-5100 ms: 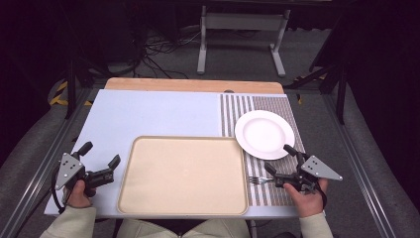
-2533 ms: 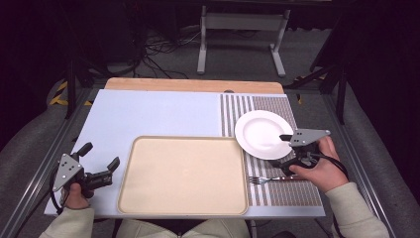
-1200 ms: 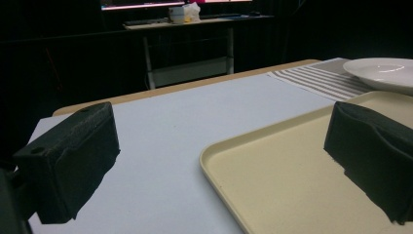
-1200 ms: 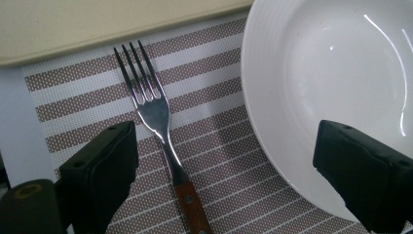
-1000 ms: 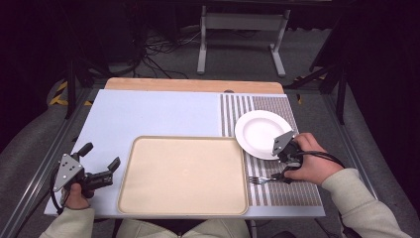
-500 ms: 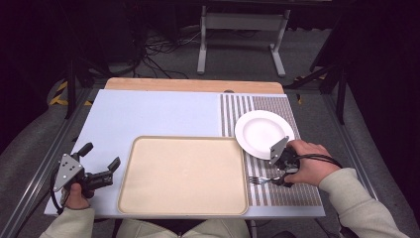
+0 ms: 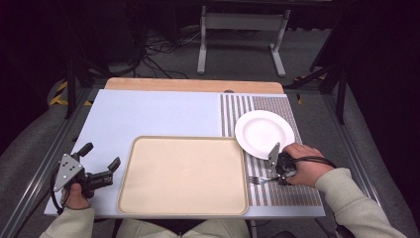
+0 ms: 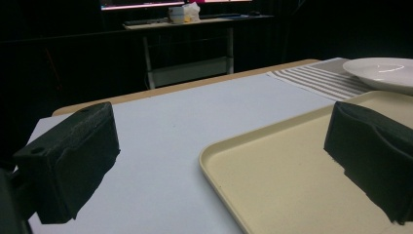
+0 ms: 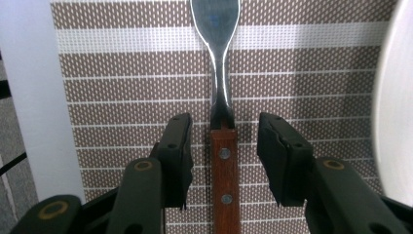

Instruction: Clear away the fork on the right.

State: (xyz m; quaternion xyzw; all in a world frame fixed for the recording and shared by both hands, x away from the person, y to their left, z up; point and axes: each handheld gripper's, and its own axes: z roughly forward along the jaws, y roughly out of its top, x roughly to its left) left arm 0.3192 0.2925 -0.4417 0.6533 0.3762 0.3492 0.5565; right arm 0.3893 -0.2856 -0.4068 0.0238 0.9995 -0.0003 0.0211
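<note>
A fork (image 7: 257, 180) with a wooden handle (image 9: 224, 165) lies on the striped placemat (image 7: 297, 193), its metal end toward the tray. My right gripper (image 7: 273, 177) points down over the handle. Its jaws (image 9: 224, 131) straddle the wood with a gap on each side, open, and they have just been closing. A white plate (image 7: 264, 134) sits just beyond the gripper on the placemat. My left gripper (image 7: 102, 154) rests open at the table's front left, with nothing between its pads (image 8: 73, 161).
A large beige tray (image 7: 183, 140) lies bare at the front middle, its near corner (image 8: 214, 156) in front of the left gripper. The plate's rim (image 9: 399, 97) runs close beside the right jaw. Pale blue table surface (image 7: 148, 114) stretches behind the tray.
My right gripper came from beside the plate down over the fork handle and sank toward it, its jaws narrowing. The left gripper stayed still.
</note>
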